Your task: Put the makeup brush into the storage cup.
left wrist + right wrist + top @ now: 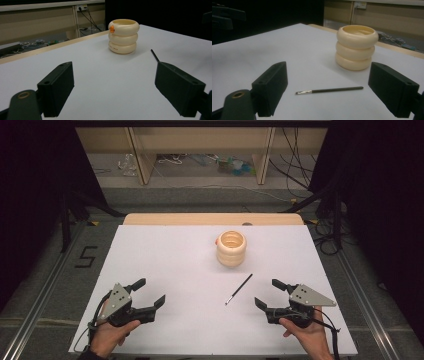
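Observation:
A cream ribbed cup (231,248) shaped like three stacked rings stands upright on the white table (165,255), past its middle; an orange spot marks its rim in the left gripper view (123,36). A thin black brush (239,289) with a silvery tip lies flat between the cup and my right gripper (266,293). In the right gripper view the brush (329,90) lies just ahead of the open jaws, the cup (357,46) behind it. My left gripper (150,292) rests open near the front left, nothing between its jaws.
The table's wooden far edge (210,218) borders a grey floor with cables and clutter under a bench (200,162). Dark curtains stand at both sides. A metal rail (45,280) runs along the left of the table.

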The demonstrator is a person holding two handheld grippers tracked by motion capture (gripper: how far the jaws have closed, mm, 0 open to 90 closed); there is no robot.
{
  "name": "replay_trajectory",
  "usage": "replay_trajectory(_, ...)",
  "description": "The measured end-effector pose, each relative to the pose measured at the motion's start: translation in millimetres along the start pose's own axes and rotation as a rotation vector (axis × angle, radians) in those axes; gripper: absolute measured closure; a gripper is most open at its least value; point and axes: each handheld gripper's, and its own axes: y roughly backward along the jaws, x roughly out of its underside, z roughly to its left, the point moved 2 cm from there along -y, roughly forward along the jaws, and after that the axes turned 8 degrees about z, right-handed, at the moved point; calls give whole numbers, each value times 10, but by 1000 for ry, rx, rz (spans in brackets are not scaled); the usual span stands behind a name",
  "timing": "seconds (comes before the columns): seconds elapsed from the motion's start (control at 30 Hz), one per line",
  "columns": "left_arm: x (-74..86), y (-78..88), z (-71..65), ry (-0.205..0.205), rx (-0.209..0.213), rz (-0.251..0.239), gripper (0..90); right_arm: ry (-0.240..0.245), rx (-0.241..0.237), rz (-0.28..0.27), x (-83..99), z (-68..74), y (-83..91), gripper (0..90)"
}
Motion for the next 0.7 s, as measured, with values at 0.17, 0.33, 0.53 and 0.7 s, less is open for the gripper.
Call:
replay_trajectory(0.17,-2,2,-1,-2,1,-1,156,1,-11,-4,5,13,-20,158)
replay_trajectory(0.33,-1,-2,-6,4,3,-2,156,30,11,7,-18,-3,8,158)
replay_trajectory(0.53,-2,-6,-10,10,5,-1,157,75,0,4,-60,-55,13,157)
replay_trajectory(0.7,3,-5,1,7,2,4,156,132,-65,109,-91,-45,-43,169)
